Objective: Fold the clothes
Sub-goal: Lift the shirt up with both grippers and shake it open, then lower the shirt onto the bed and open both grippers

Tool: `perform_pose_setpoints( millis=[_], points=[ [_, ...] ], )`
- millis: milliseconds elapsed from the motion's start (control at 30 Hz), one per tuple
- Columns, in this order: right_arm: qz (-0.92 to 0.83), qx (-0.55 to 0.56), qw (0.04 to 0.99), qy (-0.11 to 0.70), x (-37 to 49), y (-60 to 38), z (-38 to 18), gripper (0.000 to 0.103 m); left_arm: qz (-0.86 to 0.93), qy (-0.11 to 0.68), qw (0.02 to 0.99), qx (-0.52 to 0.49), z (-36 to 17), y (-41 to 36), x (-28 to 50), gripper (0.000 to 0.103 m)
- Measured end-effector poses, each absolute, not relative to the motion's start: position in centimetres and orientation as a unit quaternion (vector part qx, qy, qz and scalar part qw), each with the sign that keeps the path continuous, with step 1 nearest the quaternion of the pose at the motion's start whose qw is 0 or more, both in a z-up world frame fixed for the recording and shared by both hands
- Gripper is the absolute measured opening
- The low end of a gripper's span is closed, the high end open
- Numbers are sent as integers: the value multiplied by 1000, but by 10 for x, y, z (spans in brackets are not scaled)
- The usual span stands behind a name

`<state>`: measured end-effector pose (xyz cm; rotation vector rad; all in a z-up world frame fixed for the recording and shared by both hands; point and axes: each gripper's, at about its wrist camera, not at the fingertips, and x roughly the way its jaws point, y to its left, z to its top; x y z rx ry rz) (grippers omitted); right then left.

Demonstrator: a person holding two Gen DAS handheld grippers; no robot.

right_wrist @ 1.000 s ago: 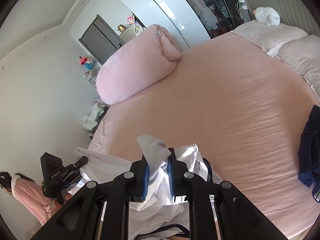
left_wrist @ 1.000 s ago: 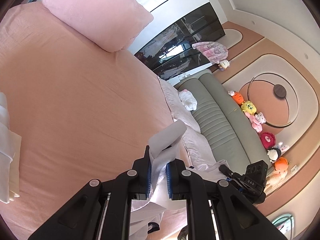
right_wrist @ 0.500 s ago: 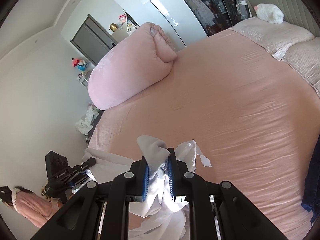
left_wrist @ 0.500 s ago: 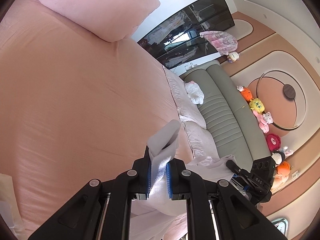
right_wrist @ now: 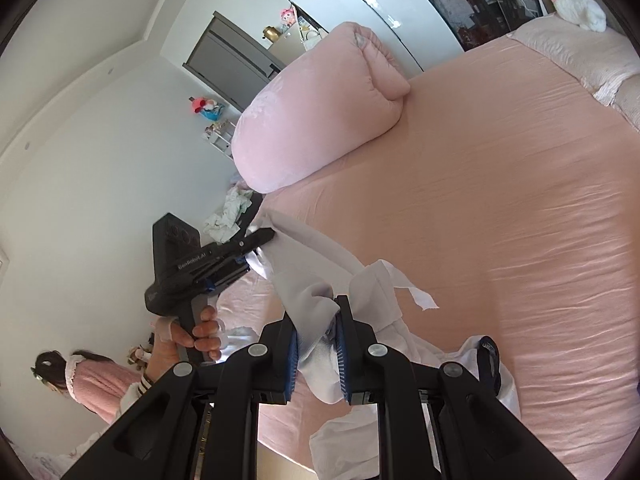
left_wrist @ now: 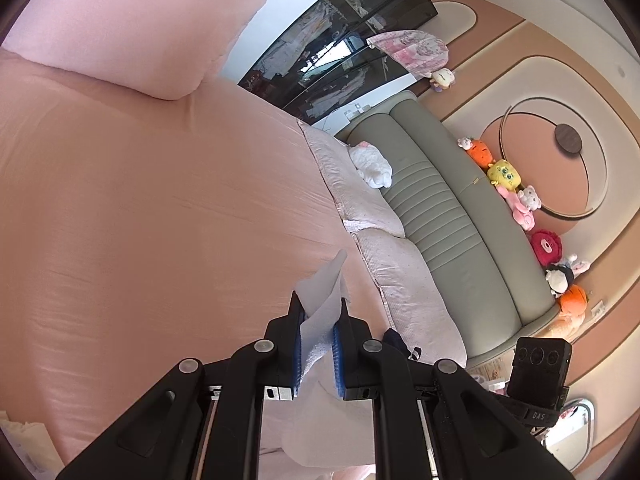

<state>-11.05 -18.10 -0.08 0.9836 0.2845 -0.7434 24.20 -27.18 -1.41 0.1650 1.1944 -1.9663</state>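
Only the left wrist view shows the grey-green headboard (left_wrist: 448,216) at right of the frame, the row of plush toys (left_wrist: 516,192) along its top edge, the two pale pillows (left_wrist: 384,248) below it and the dark glass wardrobe (left_wrist: 340,52) at upper centre. Only the right wrist view shows the white wall, the grey door (right_wrist: 232,64) at upper left, a heap of white cloth (right_wrist: 230,216) on the floor beside the bed, and a person in pink (right_wrist: 88,376) at the lower left edge.

In the left wrist view the left gripper (left_wrist: 319,312) sits at lower centre, its blue pads pressed together on a fold of the white garment (left_wrist: 320,320), a corner of which sticks up past the fingertips. In the right wrist view the same gripper appears at centre left, held in a hand (right_wrist: 196,336) wrapped round its handle, its tip biting the far edge of the cloth.

The right gripper (right_wrist: 316,316) is clamped on a bunched grey-white fold of that garment at lower centre of its frame. The cloth stretches taut between the two grippers, lifted over the near left corner of the pink bed (right_wrist: 500,208); loose white parts and a dark blue strap (right_wrist: 490,364) hang below at lower right. A big pink rolled duvet (right_wrist: 320,116) lies at the bed's far side.
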Motion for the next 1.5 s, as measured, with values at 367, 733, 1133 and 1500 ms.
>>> perform_pose_setpoints(
  millis=[367,733,1133,1500],
  points=[
    [-347,494,774,193,-97,-153,-44,14,-777,475,393,130,-16,-265,206,10],
    [-361,496,759,220,-82,-151,-48,15,-767,426,435,201,4,-231,195,89],
    [-350,516,746,235,-54,-143,-62,15,-755,446,437,200,-29,-149,192,89],
    [-364,514,735,251,-49,-137,-59,17,-746,479,432,167,-52,-116,185,89]
  ],
)
